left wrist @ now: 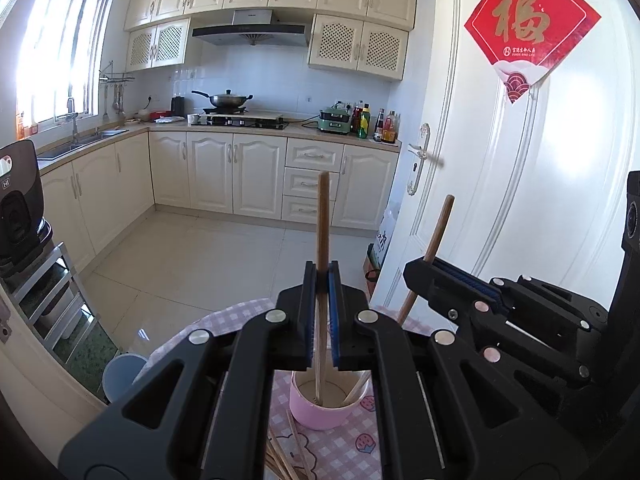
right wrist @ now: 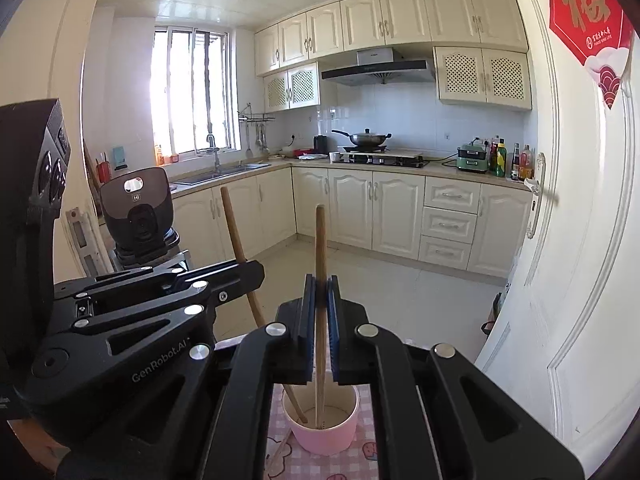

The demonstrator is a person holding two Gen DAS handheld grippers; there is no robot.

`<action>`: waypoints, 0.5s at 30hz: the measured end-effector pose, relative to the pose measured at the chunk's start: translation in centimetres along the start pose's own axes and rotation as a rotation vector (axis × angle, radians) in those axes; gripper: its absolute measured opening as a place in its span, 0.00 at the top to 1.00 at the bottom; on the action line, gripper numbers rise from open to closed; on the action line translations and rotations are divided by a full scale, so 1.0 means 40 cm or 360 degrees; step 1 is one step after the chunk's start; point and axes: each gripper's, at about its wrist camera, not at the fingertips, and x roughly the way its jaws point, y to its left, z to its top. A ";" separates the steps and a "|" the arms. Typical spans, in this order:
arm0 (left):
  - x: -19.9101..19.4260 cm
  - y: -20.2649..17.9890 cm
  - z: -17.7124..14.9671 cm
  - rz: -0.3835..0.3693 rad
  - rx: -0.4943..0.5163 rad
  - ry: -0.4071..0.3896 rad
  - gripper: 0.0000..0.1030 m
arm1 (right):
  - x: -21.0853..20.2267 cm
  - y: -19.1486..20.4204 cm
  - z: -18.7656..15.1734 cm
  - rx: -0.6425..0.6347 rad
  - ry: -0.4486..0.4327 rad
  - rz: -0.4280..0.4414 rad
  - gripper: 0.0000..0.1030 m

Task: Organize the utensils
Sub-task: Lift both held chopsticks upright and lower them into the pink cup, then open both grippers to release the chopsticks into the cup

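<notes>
A pink cup stands on the checked tablecloth just below both grippers. My left gripper is shut on an upright wooden chopstick whose lower tip reaches into the cup. My right gripper is shut on a second chopstick, and its tip is also down in the cup. Each view shows the other gripper beside it: the right one with its leaning chopstick, the left one with its leaning chopstick. Several loose chopsticks lie in front of the cup.
The pink checked tablecloth covers a table edge above a tiled floor. A white door stands close on the right. A black appliance on a metal rack is at the left, with a pale blue bin below it. Kitchen counters line the far wall.
</notes>
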 end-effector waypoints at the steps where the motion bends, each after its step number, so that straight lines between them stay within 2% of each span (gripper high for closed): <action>1: 0.008 0.003 -0.008 -0.0001 -0.0001 0.0019 0.94 | 0.002 -0.003 -0.005 0.0004 0.0007 -0.0001 0.96; 6: 0.044 0.008 -0.041 0.0003 -0.0023 0.0120 0.94 | 0.013 -0.006 -0.029 0.0007 0.0047 -0.0007 0.96; 15: 0.054 0.006 -0.077 0.0026 -0.0038 0.0147 0.94 | 0.036 -0.011 -0.067 0.0021 0.0123 -0.0010 0.96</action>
